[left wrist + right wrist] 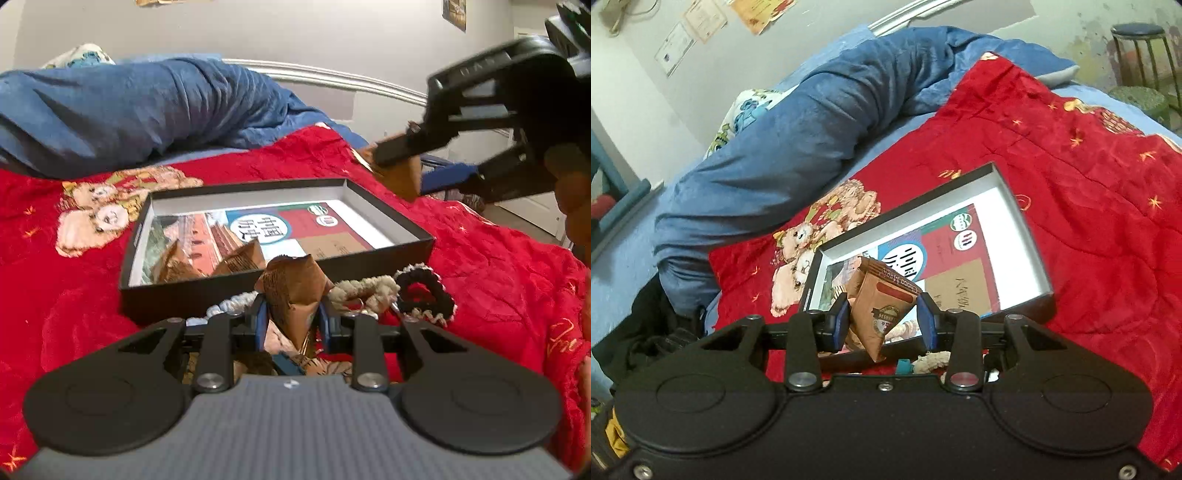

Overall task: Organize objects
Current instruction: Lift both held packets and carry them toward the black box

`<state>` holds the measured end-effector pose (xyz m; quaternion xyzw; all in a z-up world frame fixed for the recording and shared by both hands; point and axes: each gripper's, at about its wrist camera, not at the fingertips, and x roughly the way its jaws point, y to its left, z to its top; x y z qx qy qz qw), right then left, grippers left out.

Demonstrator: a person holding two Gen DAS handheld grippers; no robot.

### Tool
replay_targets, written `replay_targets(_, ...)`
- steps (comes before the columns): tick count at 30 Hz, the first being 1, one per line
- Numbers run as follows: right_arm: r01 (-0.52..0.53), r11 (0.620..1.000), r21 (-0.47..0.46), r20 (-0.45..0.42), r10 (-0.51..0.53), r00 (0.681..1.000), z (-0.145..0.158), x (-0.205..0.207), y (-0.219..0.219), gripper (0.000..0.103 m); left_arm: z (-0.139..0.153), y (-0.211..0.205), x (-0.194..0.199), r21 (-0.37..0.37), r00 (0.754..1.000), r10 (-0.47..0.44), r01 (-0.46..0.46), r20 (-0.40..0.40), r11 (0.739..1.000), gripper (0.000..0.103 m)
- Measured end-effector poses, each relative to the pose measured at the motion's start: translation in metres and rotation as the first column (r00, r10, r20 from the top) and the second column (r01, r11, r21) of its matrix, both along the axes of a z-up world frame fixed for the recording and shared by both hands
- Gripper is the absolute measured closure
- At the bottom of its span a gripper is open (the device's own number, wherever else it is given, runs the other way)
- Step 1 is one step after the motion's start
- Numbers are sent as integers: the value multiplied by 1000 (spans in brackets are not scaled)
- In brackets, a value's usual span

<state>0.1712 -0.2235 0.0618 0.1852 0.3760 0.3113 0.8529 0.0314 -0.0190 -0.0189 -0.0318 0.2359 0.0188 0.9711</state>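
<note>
Both tongs are carrying brown paper sachets toward the shallow black box (280, 284) that lies open on the bed. The left tongs (291, 321) pinch a crumpled brown sachet (291, 291) just short of the box's near wall, low over the bedspread. The right tongs (884, 319) pinch another brown sachet (882, 306) printed with lettering and a round emblem, held above the box's near left corner; in the left wrist view the same right tongs (399, 162) hang high over the far right side of the box with the sachet between them.

The step in hand looks like loading: 2 similar sachets (210, 260) already lie in the box's near left corner, on top of a colourful printed card (314, 225) that lines the bottom. Next, each sachet needs to be carried over the wall, lowered beside the others and released, without tipping the light box.

Beside the left tongs lie crocheted scrunchies, one black with pale edging (424, 291) and one cream (365, 288), probably still to be sorted.

The bed wears a red quilt (498, 266) embroidered with teddy bears, with a rumpled blue blanket (140, 107) behind it. Grey walls carry certificates (687, 33), and a stool (1141, 48) stands in the far corner.
</note>
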Motion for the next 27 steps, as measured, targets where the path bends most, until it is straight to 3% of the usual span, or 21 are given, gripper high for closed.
replay_targets(15,38,997,61,-48,-35,998,-12,9,-11,66,14,14,13,-33,998,26,-25,48,999,71)
replay_targets(27,74,991,111,-49,-69,996,-10,15,-12,66,29,32,25,-60,999,36,-34,38,998,71)
